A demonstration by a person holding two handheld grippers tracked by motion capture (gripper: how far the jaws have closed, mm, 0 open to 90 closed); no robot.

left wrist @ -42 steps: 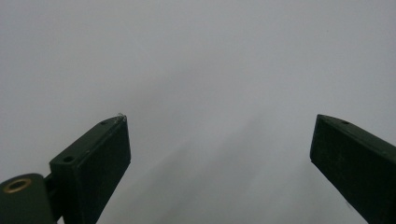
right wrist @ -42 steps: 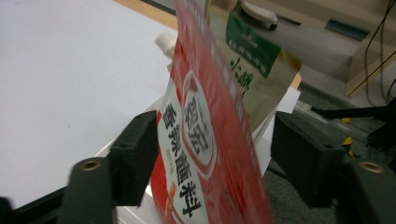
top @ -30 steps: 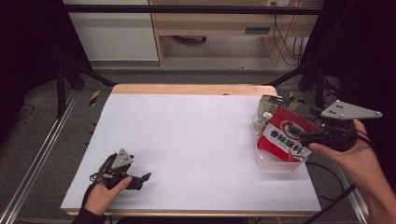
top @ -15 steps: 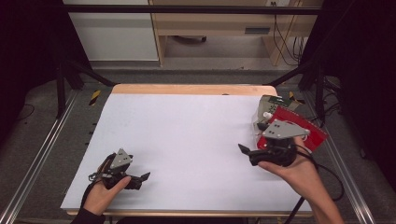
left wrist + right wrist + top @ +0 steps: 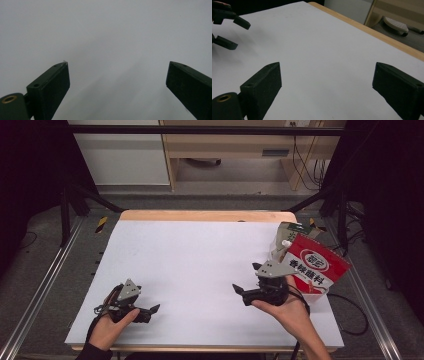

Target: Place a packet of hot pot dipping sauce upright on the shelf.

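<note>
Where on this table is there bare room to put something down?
Most of the white table is bare: everything between the left gripper and the right gripper, back to the wooden edge. Only the right side is crowded, by the red pouch and carton.

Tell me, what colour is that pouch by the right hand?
The pouch is red with a white panel and red lettering, clearest in the high view.

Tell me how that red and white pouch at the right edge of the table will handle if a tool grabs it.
The red and white pouch looks like a soft printed bag, so it will probably flex and crumple rather than stay stiff. It stands tilted against a carton, so a push may tip it. Its glossy face could be slippery.
</note>
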